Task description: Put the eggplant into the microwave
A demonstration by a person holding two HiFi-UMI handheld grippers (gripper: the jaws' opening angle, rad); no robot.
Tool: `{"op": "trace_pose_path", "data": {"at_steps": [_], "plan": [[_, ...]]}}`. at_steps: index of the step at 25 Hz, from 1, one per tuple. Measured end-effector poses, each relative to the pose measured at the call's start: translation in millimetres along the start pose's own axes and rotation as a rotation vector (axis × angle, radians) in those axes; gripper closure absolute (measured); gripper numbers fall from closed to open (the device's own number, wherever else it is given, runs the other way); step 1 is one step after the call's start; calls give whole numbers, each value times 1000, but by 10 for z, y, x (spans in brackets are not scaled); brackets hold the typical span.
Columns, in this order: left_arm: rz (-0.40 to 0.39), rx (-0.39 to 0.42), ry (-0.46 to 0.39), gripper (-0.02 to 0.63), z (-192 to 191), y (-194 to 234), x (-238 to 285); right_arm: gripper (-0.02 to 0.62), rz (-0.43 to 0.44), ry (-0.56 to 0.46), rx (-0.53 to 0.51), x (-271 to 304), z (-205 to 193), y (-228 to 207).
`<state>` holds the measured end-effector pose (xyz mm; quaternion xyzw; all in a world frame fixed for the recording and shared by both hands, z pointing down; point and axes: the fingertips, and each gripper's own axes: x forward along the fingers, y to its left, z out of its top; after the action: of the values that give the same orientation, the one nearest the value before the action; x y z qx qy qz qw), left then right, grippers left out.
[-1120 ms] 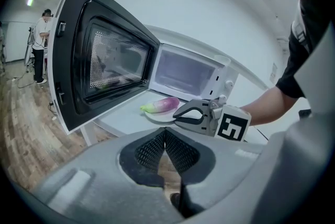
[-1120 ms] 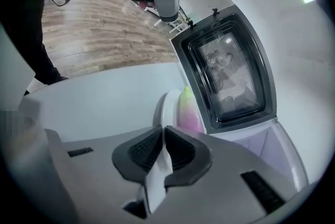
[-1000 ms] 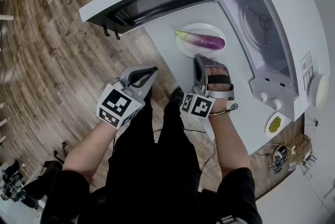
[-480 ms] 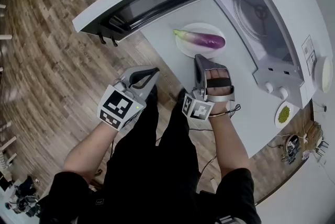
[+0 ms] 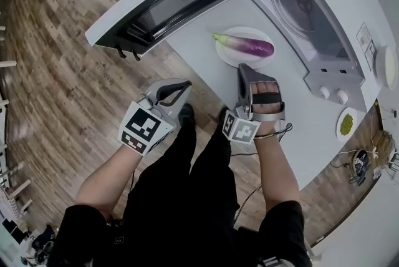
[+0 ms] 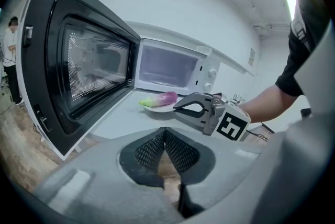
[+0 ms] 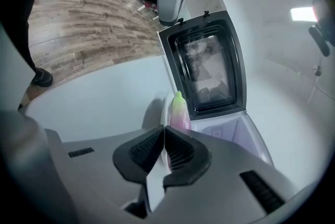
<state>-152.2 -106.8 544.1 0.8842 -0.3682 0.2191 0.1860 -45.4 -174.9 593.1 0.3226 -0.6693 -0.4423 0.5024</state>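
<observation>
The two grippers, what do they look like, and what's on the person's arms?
Both the left gripper and right gripper are grey moulded shells with black textured pads. Each carries a white cube with black square markers. A thin cable loops by the right wrist. The sleeves are short and black.

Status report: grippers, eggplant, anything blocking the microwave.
Both shut, empty: left gripper, right gripper. The eggplant lies on its plate, outside the microwave. Its door open, nothing blocking the cavity.
</observation>
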Motion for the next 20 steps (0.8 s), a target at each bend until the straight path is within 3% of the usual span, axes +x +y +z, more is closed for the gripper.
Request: {"op": "trace_pose_path", "data": {"at_steps": [20], "plan": [[-120,67,-40,598,439,-102,109,574,-129,141,31,-162,-310,-810]]}}
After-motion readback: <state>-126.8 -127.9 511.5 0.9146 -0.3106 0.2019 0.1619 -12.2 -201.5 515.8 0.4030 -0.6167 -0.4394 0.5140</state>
